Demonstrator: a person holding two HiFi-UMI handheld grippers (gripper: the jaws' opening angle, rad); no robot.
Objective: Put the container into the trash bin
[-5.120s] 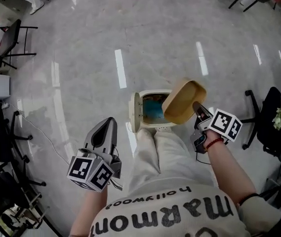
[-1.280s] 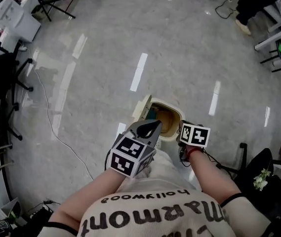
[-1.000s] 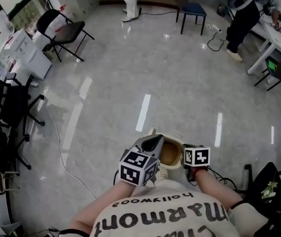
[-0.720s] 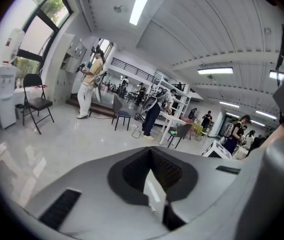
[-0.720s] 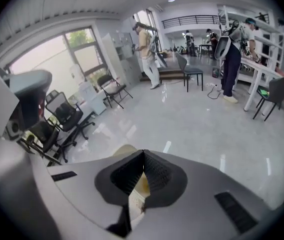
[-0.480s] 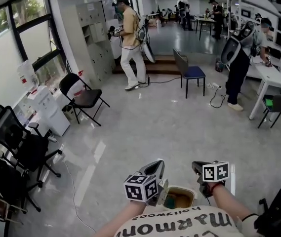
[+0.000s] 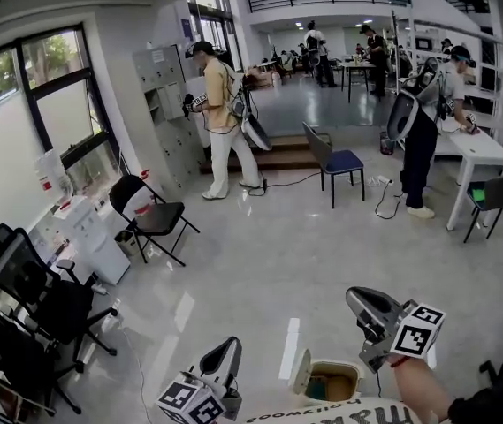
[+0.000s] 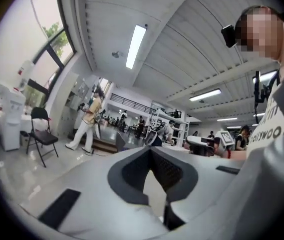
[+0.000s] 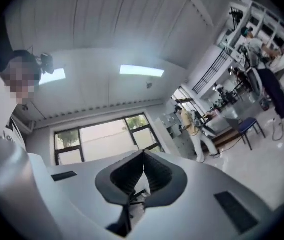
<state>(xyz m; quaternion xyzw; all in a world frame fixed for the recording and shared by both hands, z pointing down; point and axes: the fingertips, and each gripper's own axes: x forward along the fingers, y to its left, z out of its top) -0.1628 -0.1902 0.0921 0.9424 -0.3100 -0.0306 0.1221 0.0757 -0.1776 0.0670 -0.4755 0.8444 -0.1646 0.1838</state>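
The white trash bin (image 7: pixel 301 374) stands on the floor at the bottom edge of the head view, lid tipped open to the left. Inside it lies the tan container (image 7: pixel 341 387) beside something blue-green. My left gripper (image 7: pixel 231 346) is low at the bottom left of the bin, jaws together and empty (image 8: pixel 150 149). My right gripper (image 7: pixel 358 297) is raised above and to the right of the bin, also shut with nothing held (image 9: pixel 142 154). Both gripper views point upward at the ceiling and room, not at the bin.
An open office floor stretches ahead. A black folding chair (image 7: pixel 149 212) and office chairs (image 7: pixel 43 294) stand at the left, a blue chair (image 7: pixel 335 162) in the middle, a white table (image 7: pixel 468 153) at right. Several people stand at the back.
The right gripper held the tan container over the bin; now it lies inside and both grippers are lifted away and apart. The head view has swung up from the floor to the room.
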